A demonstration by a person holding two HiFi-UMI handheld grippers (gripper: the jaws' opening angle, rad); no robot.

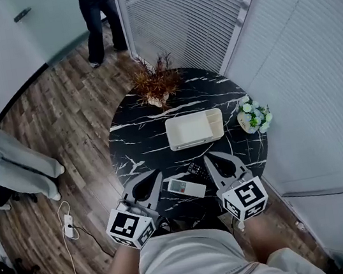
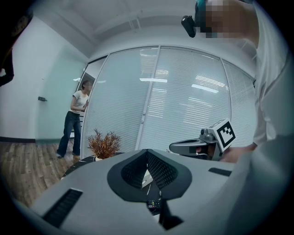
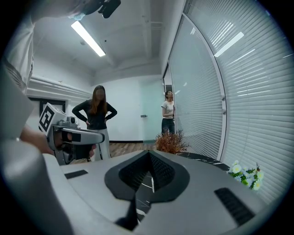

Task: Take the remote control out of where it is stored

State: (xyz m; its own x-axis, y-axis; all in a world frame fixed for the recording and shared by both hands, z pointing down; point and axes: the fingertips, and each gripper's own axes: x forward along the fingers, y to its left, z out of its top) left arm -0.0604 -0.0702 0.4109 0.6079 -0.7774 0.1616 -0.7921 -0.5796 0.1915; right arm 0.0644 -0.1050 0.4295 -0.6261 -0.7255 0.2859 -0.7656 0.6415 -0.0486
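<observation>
On the round black marble table (image 1: 132, 133), a black remote control (image 1: 197, 170) and a white-grey remote (image 1: 186, 188) lie side by side at the near edge. Behind them stands the cream storage box (image 1: 195, 129), which looks empty from above. My left gripper (image 1: 154, 176) hovers just left of the white-grey remote, jaws together with nothing between them. My right gripper (image 1: 210, 157) hangs just right of the black remote, also shut and empty. Under the jaws in the left gripper view I glimpse the black remote (image 2: 154, 204), with the right gripper (image 2: 197, 147) beyond.
A dried plant (image 1: 156, 84) stands at the table's far edge and a pot of white flowers (image 1: 253, 115) at its right. Glass walls with blinds close the right side. One person (image 1: 100, 15) stands at the back, another (image 1: 15, 167) at the left. A power strip (image 1: 68, 225) lies on the floor.
</observation>
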